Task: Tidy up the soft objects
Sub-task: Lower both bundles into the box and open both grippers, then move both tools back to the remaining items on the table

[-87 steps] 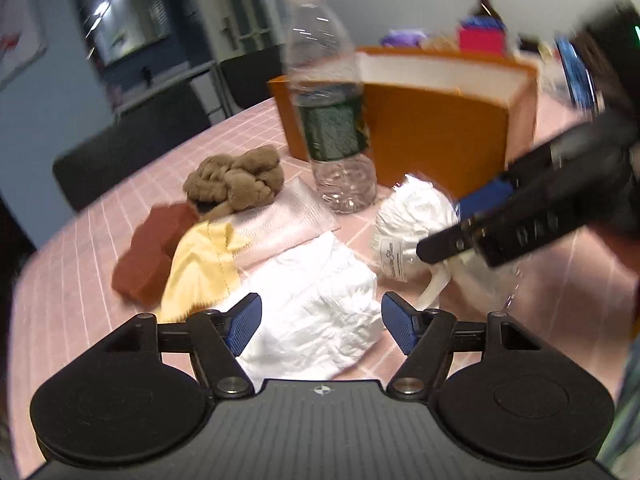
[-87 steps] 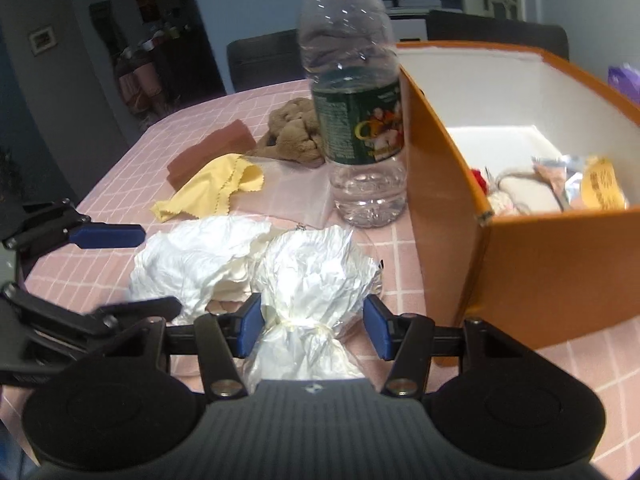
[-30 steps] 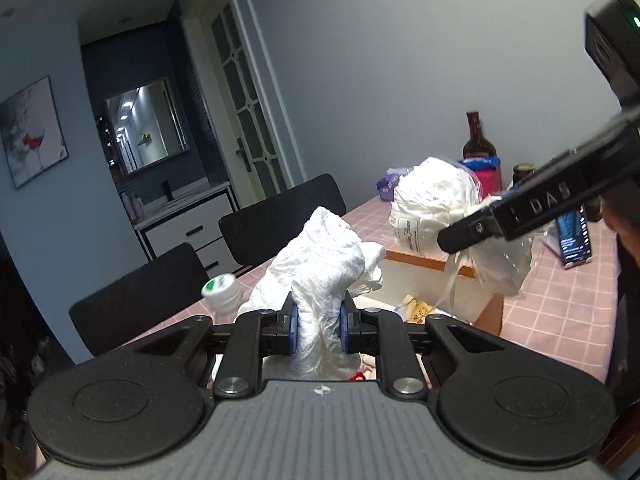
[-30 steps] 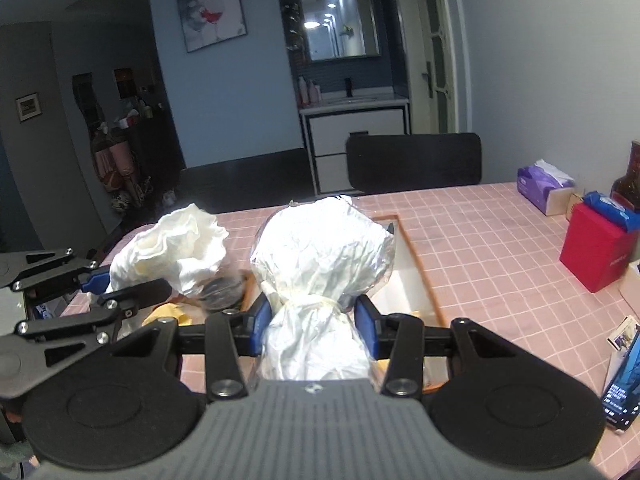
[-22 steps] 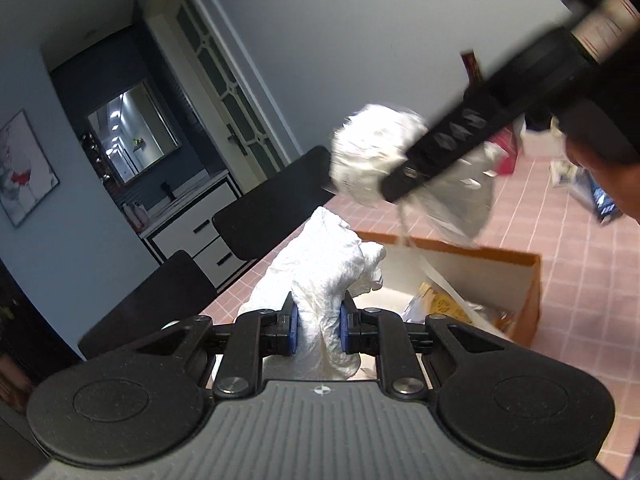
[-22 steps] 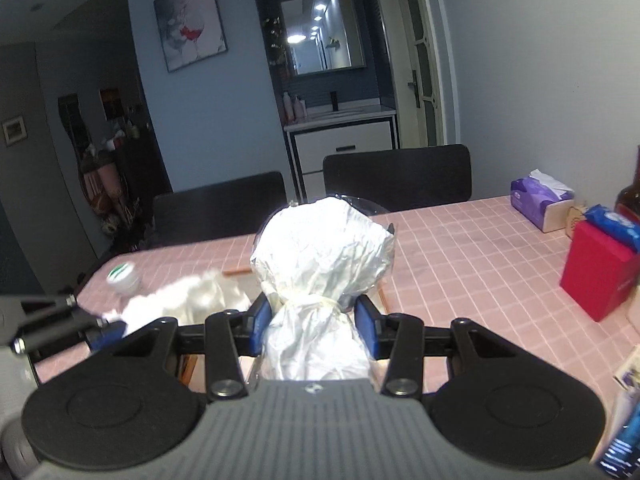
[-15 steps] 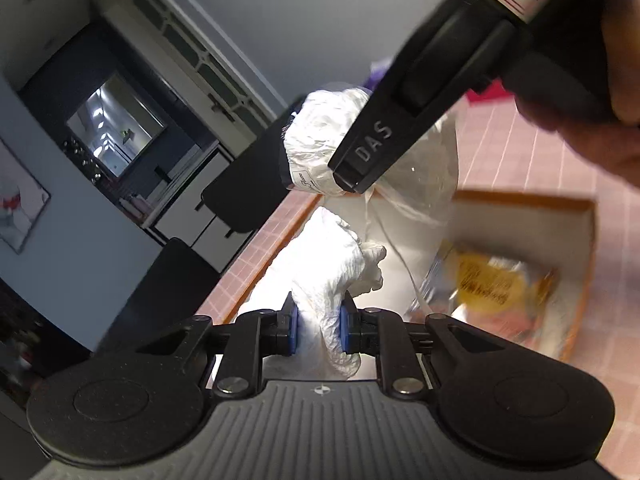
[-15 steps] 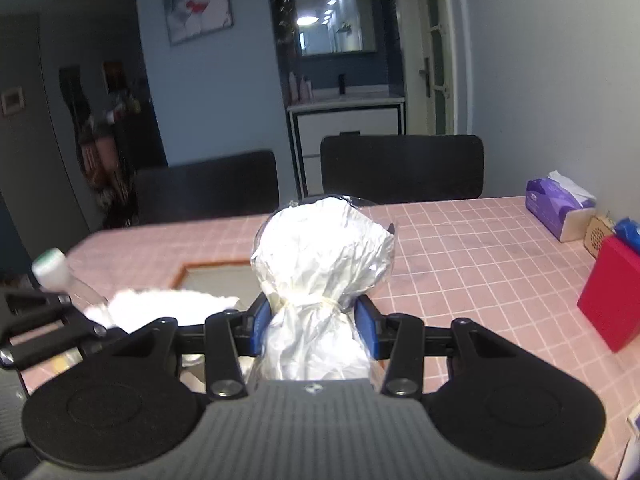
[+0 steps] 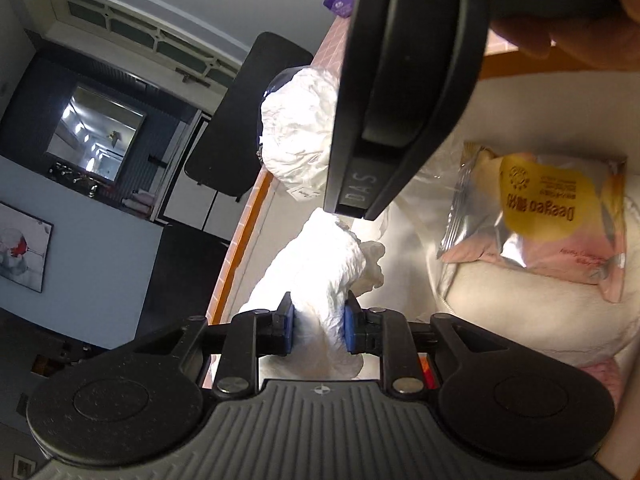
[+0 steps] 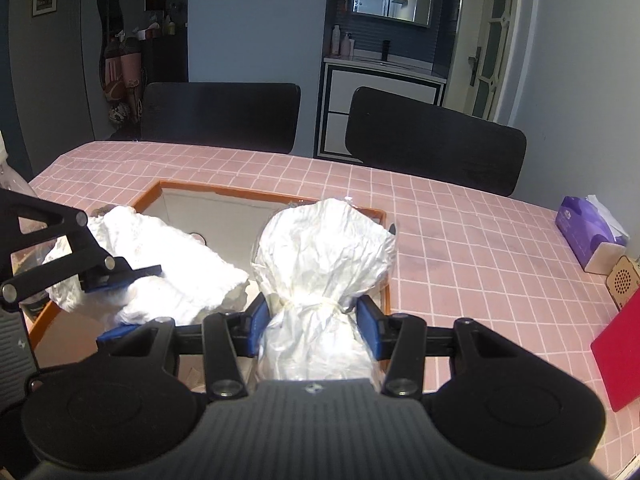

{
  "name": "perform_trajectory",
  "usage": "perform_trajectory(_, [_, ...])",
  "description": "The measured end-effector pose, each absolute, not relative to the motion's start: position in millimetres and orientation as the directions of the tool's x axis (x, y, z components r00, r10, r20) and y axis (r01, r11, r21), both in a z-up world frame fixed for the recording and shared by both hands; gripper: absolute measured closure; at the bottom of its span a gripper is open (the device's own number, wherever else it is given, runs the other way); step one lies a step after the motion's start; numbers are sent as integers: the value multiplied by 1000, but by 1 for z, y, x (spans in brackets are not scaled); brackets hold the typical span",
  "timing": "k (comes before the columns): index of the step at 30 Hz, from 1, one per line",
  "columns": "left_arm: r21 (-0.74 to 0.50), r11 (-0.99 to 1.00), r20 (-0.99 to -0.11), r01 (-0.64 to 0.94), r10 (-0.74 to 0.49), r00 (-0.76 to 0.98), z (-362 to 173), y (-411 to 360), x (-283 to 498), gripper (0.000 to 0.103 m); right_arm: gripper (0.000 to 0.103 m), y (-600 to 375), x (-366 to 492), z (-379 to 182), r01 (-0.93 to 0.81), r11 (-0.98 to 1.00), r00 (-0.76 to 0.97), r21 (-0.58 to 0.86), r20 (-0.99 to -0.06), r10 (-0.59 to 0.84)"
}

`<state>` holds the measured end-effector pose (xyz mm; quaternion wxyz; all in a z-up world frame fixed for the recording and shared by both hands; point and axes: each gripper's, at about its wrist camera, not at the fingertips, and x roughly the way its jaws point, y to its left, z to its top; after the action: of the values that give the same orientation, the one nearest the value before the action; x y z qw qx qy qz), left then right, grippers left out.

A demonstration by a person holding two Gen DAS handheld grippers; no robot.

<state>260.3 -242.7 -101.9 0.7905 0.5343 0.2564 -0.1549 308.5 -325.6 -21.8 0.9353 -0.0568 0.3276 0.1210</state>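
Two bundles now hang over the box [image 10: 180, 194], lifted off the surface [image 10: 460, 240]. Left tongs [image 9: 318, 326], just eased wider, barely pinch the tissue [image 9: 320, 264], lower centre; right tongs [image 10: 314, 330] loosely bracket the bag [image 10: 324, 248]. Release looks next, I judge.
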Motion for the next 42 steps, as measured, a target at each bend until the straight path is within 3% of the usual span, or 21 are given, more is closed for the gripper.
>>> perform_trajectory(2, [767,373,-572,522,28,820,-103,-242,261,65,55,-324,309,-25,-270,962,752,-35,-631,188])
perform_trajectory(6, [779,341,-569,526,34,822,-102,-246,257,60,49,-322,309,-30,-283,957,749,-64,-639,179])
perform_trajectory(10, [788,324,-559,523,20,829,-101,-246,250,43,41,-320,310,-30,-289,955,742,-73,-647,175])
perform_trajectory(16, [809,314,-530,498,23,847,-95,-242,244,42,39,-321,305,-24,-284,956,748,-77,-642,170])
perform_trajectory(20, [811,327,-511,485,-8,860,-84,-240,231,41,31,-320,300,-15,-274,960,755,-61,-632,176])
perform_trajectory(31, [787,392,-469,477,-121,875,-61,-212,177,41,20,-304,259,-4,-239,967,751,-84,-648,129])
perform_trajectory(42, [703,528,-429,476,-217,877,-38,-163,129,41,19,-271,213,1,-186,972,714,-140,-699,36])
